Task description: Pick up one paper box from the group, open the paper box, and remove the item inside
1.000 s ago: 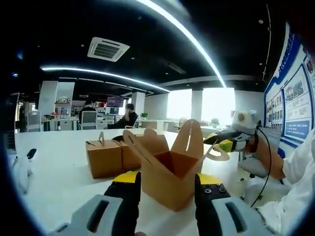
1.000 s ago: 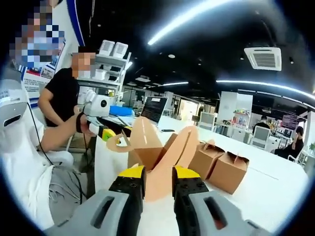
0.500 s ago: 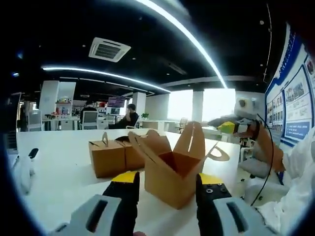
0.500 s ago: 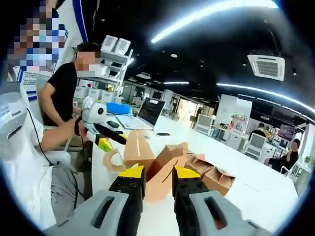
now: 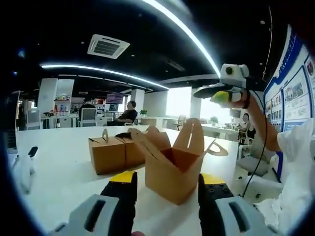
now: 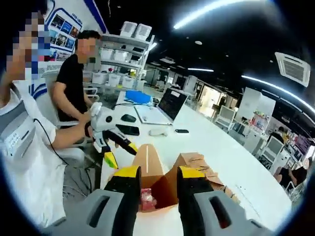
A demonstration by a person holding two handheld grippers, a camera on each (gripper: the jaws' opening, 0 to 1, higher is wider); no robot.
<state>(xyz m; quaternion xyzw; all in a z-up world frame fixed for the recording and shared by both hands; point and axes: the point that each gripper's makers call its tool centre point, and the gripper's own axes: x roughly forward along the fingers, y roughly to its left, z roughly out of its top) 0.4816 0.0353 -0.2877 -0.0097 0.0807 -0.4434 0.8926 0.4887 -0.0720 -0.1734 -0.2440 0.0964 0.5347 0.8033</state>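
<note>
On the white table (image 5: 59,172) stand three brown paper boxes, one opened brown paper box (image 5: 172,169) with raised flaps and two closed brown paper boxes with handles (image 5: 106,153), (image 5: 132,150), plus one pink item (image 6: 147,199) inside the opened one.

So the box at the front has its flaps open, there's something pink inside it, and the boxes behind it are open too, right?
Not quite. In the left gripper view the two boxes behind are closed, tabs up. The front box is open, and the right gripper view shows the pink item inside.
</note>
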